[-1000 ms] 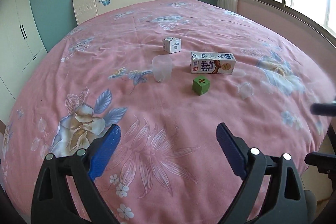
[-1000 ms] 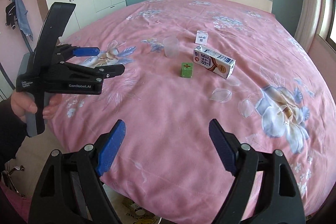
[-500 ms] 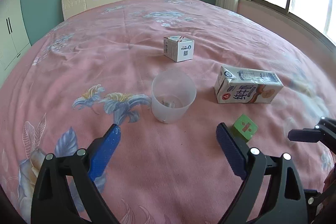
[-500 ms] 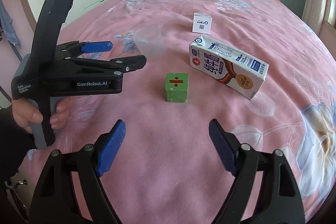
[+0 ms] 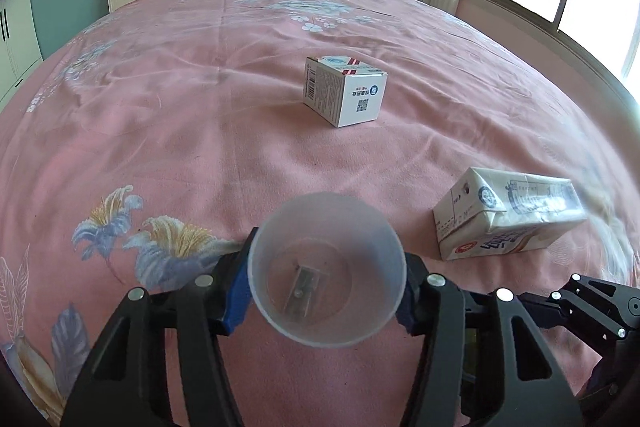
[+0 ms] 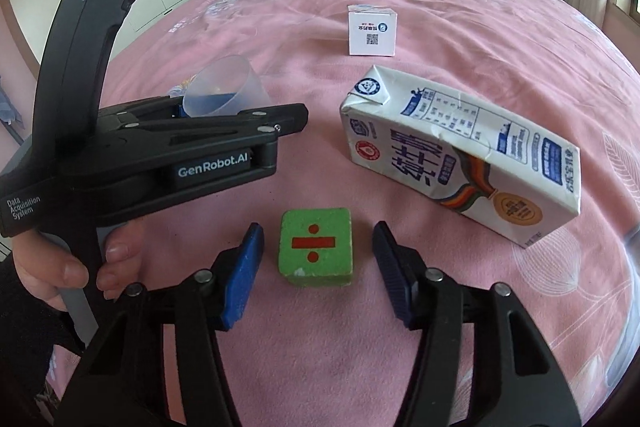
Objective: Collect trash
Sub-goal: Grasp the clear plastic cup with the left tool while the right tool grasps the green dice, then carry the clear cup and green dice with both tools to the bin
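The left gripper is closing, its pads against the sides of the clear plastic cup. The right gripper closes around the green block, marked with a red division sign, gaps showing on both sides. "GenRobot.AI" is printed on the left gripper's body.

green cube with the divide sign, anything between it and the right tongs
Nothing visible: the green foam cube sits on bare pink bedspread between the closing right tongs, small gaps either side. The milk carton lies clear, farther right.
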The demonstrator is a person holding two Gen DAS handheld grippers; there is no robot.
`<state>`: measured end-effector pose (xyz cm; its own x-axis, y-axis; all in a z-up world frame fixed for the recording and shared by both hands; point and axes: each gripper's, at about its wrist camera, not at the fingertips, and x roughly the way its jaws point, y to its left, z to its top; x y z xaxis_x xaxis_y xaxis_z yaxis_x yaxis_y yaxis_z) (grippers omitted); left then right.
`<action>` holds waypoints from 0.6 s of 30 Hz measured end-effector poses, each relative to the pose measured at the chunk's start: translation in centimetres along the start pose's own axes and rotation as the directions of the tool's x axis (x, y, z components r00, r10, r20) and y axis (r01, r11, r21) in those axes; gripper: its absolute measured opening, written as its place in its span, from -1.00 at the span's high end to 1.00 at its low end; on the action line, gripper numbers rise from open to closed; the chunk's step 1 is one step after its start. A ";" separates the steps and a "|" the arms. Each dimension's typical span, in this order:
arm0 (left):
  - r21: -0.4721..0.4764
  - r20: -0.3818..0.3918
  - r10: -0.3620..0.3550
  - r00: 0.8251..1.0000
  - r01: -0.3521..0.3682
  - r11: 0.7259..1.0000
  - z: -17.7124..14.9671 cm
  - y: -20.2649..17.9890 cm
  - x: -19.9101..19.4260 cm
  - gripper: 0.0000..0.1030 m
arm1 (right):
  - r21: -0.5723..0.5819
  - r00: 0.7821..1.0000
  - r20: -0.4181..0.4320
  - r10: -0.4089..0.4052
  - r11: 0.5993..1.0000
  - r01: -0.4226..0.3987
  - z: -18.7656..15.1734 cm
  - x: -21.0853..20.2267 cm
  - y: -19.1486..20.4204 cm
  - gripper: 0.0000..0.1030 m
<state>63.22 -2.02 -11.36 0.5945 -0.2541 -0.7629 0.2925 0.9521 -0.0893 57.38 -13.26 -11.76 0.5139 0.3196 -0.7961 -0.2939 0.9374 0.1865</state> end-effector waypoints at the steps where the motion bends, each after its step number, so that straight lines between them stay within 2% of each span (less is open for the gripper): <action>1: -0.004 0.001 0.002 1.000 -0.002 1.000 0.0 0.1 0.0 0.03 | 0.000 1.000 -0.001 -0.008 1.000 0.008 0.0 0.0 0.0 0.08; 2: -0.013 0.008 -0.004 1.000 0.004 1.000 0.0 0.2 -0.1 0.04 | 0.001 1.000 -0.002 -0.016 1.000 0.016 0.0 0.1 0.0 0.29; 3: -0.026 0.014 -0.018 1.000 0.018 0.999 -0.1 0.3 -0.3 0.04 | 0.004 1.000 -0.006 -0.016 1.000 0.016 0.0 0.0 -0.1 0.39; 10: -0.046 0.034 -0.013 0.999 0.015 0.999 -0.3 0.1 -2.9 0.05 | 0.039 1.000 -0.007 0.001 0.999 -0.001 -0.5 -1.5 -0.5 0.39; 18: 0.026 0.052 0.028 0.998 -0.030 0.999 -1.2 -2.1 -10.0 0.05 | -0.003 1.000 0.019 -0.015 1.000 0.015 -2.0 -7.0 0.4 0.39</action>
<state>55.75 -1.22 -4.35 0.6409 -0.2355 -0.7306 0.2940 0.9545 -0.0497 52.02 -15.40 -7.30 0.5339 0.3078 -0.7875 -0.2888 0.9418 0.1723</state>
